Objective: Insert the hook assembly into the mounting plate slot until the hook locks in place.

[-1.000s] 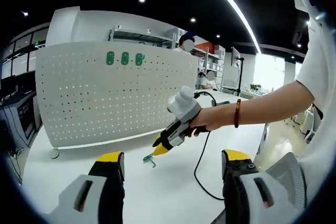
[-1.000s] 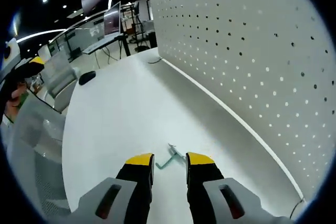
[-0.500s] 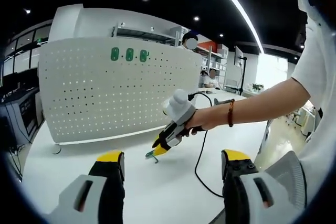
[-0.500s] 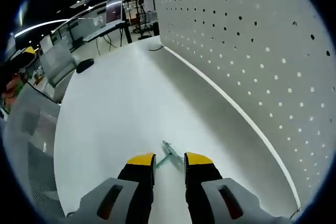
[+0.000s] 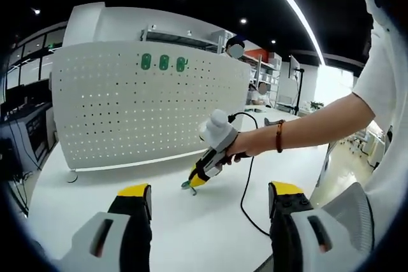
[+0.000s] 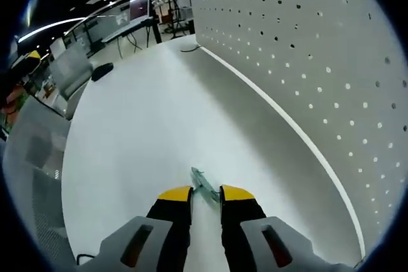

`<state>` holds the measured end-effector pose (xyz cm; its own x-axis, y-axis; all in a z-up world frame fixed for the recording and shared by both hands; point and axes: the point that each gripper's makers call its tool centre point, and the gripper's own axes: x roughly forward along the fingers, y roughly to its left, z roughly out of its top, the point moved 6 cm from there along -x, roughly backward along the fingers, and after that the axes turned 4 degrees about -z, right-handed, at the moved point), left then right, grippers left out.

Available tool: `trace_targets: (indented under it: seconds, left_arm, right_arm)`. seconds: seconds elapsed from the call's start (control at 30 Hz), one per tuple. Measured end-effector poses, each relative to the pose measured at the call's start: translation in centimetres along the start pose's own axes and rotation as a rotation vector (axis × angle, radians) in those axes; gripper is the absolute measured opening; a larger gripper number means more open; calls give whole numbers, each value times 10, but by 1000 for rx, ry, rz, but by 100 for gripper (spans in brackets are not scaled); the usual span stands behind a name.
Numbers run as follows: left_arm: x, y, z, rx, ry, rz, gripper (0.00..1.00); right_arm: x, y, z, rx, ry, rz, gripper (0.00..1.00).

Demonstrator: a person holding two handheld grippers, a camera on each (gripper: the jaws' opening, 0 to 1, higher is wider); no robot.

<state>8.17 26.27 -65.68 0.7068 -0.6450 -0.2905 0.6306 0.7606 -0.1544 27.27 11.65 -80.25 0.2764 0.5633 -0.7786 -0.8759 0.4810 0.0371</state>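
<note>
A small green metal hook [image 6: 203, 183] lies on the white table [image 6: 127, 125], its rear end reaching in between the yellow tips of my right gripper [image 6: 205, 193]. The jaws stand narrowly apart around it, and a gap shows beside the hook. From the left gripper view, a hand holds that right gripper [image 5: 205, 171] nose-down on the hook [image 5: 187, 185], in front of the white pegboard [image 5: 153, 113]. Three green hooks [image 5: 164, 63] hang high on the board. My left gripper [image 5: 210, 189] stands wide open, well back, with nothing in it.
The pegboard [image 6: 306, 49] runs along the right side of the right gripper view. A black cable [image 5: 245, 195] trails from the hand across the table. A grey chair [image 6: 38, 157] stands by the table edge, and a dark mouse [image 6: 102, 71] lies further off.
My right gripper has moved forward over the hook and its jaws have narrowed around it. The left gripper stays open; its view has shifted slightly.
</note>
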Motion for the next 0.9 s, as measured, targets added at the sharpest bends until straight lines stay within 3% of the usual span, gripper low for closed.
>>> trace_targets:
  seconds: [0.53, 0.77, 0.9]
  left_arm:
    - [0, -3, -3, -17, -2, -9, 76]
    - [1, -2, -3, -17, -4, -10, 76]
    - [0, -1, -3, -20, -2, -11, 76]
  right_arm:
    - [-11, 13, -11, -46, 79, 107, 14]
    - [-7, 12, -9, -188, 104, 69, 10]
    - [-5, 15, -7, -202, 102, 69, 8]
